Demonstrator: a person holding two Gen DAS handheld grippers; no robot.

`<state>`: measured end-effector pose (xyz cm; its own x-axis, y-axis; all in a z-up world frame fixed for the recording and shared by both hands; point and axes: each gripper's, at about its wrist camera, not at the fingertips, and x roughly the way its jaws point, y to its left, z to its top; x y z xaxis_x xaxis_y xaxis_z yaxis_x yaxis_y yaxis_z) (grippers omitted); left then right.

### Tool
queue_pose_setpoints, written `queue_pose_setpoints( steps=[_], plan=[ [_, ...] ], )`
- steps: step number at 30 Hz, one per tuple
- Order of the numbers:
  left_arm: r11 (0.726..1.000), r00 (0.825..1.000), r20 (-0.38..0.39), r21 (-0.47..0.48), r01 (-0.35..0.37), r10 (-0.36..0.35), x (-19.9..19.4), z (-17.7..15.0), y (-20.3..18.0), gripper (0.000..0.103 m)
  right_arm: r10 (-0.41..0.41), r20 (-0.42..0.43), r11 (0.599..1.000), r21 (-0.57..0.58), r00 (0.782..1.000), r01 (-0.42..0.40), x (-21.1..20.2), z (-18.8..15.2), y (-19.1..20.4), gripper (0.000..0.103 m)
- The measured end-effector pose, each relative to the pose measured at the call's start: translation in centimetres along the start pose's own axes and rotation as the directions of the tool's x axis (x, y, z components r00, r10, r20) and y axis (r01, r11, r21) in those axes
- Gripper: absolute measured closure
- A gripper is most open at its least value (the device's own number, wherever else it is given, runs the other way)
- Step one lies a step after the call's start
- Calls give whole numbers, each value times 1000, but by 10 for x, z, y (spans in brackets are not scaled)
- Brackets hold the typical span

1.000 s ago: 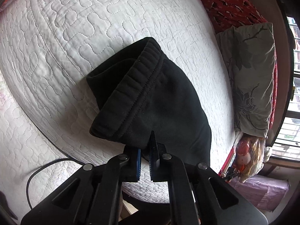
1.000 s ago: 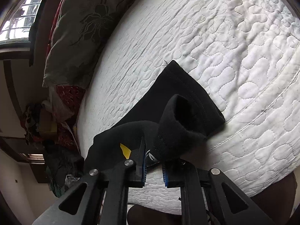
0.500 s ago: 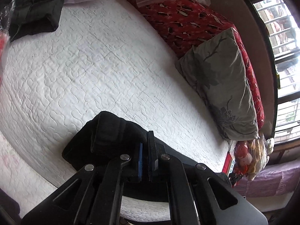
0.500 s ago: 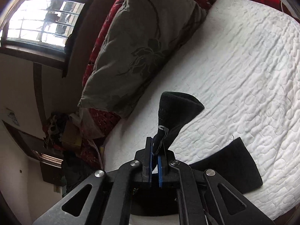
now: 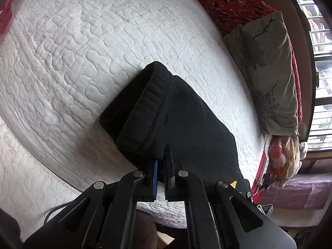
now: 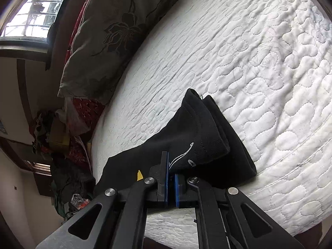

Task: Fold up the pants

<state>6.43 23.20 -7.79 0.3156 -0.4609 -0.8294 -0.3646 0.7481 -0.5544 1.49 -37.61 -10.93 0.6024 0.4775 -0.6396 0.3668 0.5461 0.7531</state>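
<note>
Black pants (image 5: 186,124) on bed (image 5: 83,51), long axis between grippers: left gripper (image 5: 160,166) clamped on waistband end, right gripper (image 6: 171,166) clamped on cuff end.

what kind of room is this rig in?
Almost certainly a home bedroom: a white quilted mattress, a grey floral pillow along its edge, and a barred window beyond. Black pants lie on the bed.

- The black pants (image 5: 186,120) run under the left hand-held gripper (image 5: 160,161), so the near hem is hidden.
- The pillow (image 6: 116,27) is cut off by the picture's top edge.
- Clutter (image 6: 56,130) beyond the bed's corner is too small to tell.
</note>
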Motion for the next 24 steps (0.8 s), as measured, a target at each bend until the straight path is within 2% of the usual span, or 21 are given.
queue_pose_setpoints(
  steps=[3, 5, 7, 8, 10, 12, 16, 18, 19, 21, 24],
  plan=[
    [998, 998, -35, -1, -58, 58, 16, -5, 9, 101, 51, 31, 998, -32, 998, -50, -14, -5, 4, 99],
    [997, 994, -89, -30, -69, 66, 31, -9, 19, 101, 15, 17, 999, -41, 1000, -14, -13, -7, -3, 99],
    [996, 992, -103, -47, -74, 69, 37, -14, 27, 100, -41, -10, 999, -37, 999, 40, -7, -10, -13, 98],
    [996, 993, -106, -59, -64, 58, 37, -15, 29, 100, -57, -16, 998, -28, 998, 56, -6, -12, -19, 94],
    [996, 994, -96, -74, -52, 45, 34, -15, 31, 98, -75, -23, 997, -11, 997, 75, -6, -15, -29, 94],
    [997, 995, -84, -56, -56, 51, 28, -18, 29, 98, -70, -29, 997, 14, 997, 70, -11, -14, -38, 89],
    [996, 993, -73, -9, -91, 90, 23, -23, 18, 98, -47, 15, 999, 28, 999, 46, -30, -7, -43, 82],
    [996, 994, -74, -2, -84, 83, 24, -27, 14, 98, -30, 44, 999, 45, 999, 28, -37, 0, -43, 67],
    [997, 994, -74, -1, -76, 76, 22, -30, 14, 98, -27, 60, 998, 52, 998, 24, -39, 4, -42, 64],
    [998, 996, -63, 3, -66, 66, 17, -37, 14, 98, -29, 91, 999, 49, 995, 24, -41, 12, -38, 62],
    [999, 999, -1, 13, -48, 48, -4, -43, 14, 98, -44, 105, 999, 24, 994, 42, -38, 22, -31, 61]
  ],
)
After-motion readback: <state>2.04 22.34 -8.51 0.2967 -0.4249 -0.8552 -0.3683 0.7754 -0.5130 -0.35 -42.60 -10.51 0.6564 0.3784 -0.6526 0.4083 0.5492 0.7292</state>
